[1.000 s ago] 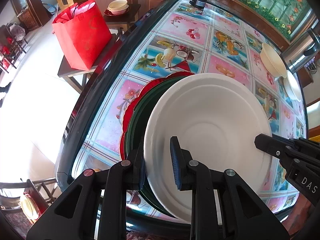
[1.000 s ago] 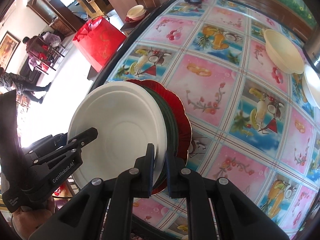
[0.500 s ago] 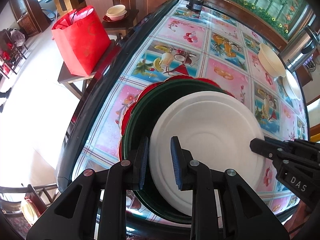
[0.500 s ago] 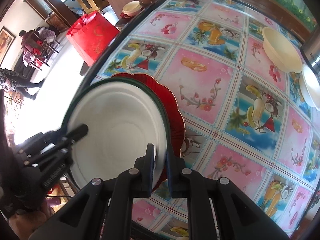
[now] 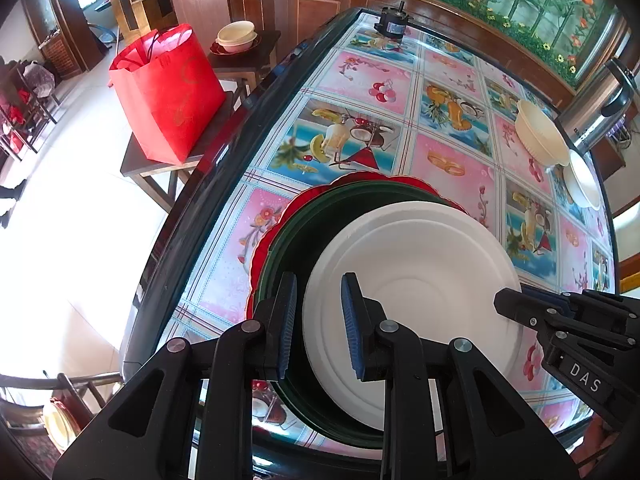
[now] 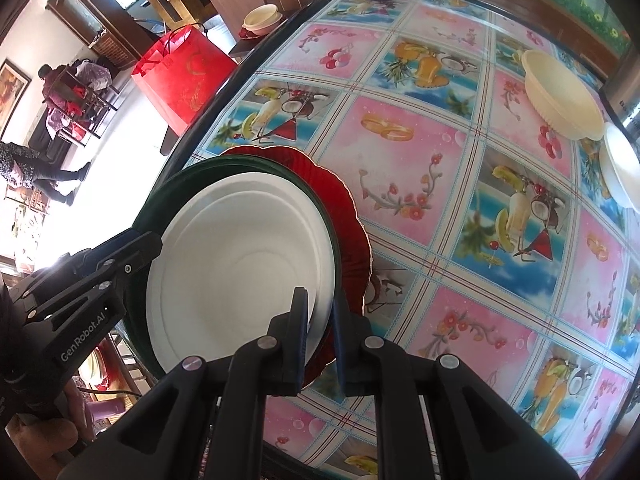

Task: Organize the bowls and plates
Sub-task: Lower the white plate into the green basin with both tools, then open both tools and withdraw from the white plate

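A white plate lies on a dark green plate, which lies on a red scalloped plate, stacked near the table's front edge. My left gripper straddles the white plate's near rim with a visible gap, open. My right gripper straddles the white plate's opposite rim, slightly open. The green plate and red plate show beneath it. A cream bowl and a white plate sit at the far right.
The table carries a fruit-print cloth under glass. A black motor stands at its far edge, a steel kettle at the far right. A red bag sits on a stool beside the table, with bowls behind.
The white plate came down from a tilted, lifted pose to lie flat on the green plate. Both grippers have loosened from its rim.
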Demonstrator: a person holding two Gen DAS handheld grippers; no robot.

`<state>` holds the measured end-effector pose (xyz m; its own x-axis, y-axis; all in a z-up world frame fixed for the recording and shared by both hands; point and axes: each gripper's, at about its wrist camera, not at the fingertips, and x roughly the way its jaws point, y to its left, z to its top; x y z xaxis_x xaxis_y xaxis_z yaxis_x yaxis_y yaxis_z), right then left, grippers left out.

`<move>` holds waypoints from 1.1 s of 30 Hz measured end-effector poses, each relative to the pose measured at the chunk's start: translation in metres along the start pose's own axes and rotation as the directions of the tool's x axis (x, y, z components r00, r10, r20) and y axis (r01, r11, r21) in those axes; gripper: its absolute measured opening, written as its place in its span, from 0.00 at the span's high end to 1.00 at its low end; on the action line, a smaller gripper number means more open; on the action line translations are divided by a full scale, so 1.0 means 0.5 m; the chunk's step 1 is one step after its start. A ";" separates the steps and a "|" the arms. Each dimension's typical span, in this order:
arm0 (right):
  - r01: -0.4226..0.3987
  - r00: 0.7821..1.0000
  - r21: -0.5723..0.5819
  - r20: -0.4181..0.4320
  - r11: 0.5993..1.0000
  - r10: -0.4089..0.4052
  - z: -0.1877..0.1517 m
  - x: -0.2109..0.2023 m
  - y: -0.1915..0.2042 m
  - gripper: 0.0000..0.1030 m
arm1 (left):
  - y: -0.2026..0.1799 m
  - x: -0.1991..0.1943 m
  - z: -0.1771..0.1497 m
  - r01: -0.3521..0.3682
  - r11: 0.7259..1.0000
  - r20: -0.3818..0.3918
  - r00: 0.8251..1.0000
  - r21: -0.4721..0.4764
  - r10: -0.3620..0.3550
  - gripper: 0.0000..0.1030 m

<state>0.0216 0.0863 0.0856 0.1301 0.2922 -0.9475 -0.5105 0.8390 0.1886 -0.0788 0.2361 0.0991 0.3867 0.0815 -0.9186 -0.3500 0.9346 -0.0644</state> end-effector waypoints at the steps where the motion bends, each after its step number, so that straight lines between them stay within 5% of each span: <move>1: 0.004 1.000 -0.001 0.000 1.000 -0.004 0.000 -0.001 0.000 0.88 | 0.000 0.000 0.001 0.002 1.000 0.000 1.000 -0.001 -0.002 0.78; 16: -0.003 0.999 0.006 0.037 1.000 0.003 -0.001 -0.029 -0.003 0.82 | -0.012 -0.008 0.005 0.007 1.000 0.006 1.000 -0.005 -0.007 0.77; 20: -0.004 0.998 -0.002 0.068 1.000 0.004 0.001 -0.045 0.003 0.76 | -0.014 -0.024 0.013 0.015 1.000 0.030 0.999 -0.011 -0.014 0.45; 22: 0.004 0.997 -0.007 0.082 1.000 -0.004 0.003 -0.050 0.006 0.69 | -0.018 -0.032 0.017 0.017 1.000 0.042 0.999 -0.009 -0.016 0.45; 33: 0.015 0.993 0.013 0.117 1.000 -0.016 0.014 -0.067 -0.013 0.65 | -0.057 -0.037 0.042 0.043 0.999 0.050 0.998 0.013 -0.043 0.45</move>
<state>0.0268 0.0743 0.1179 0.2369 0.3304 -0.9137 -0.4970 0.8492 0.1782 -0.0581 0.2154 0.1262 0.4441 0.0584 -0.8941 -0.3218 0.9417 -0.0983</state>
